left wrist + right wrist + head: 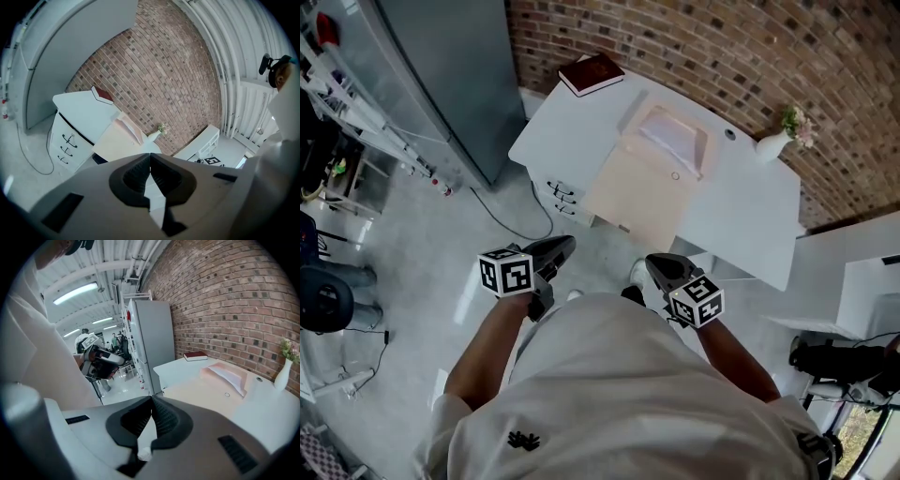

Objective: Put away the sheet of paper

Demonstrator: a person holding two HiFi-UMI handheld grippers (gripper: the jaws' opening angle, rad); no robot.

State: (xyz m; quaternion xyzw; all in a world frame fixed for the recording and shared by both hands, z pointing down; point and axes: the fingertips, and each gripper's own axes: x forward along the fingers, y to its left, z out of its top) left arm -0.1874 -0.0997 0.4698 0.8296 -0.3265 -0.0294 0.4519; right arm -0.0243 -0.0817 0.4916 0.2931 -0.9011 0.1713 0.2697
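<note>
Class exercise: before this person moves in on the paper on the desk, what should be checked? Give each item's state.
1. Left gripper empty: ok, jaws together on nothing.
2. Right gripper empty: ok, same.
3. Jaws ready for a grasp: not ok, both shut.
4. Paper located: ok, white sheets lie in the beige tray on the white desk.
5. Grippers near the desk: not ok, both held at the person's body.
6. Place to put the paper: cannot tell.

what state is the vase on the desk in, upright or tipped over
Upright: the white vase stands on its base on the desk, flowers rising from its neck.
</note>
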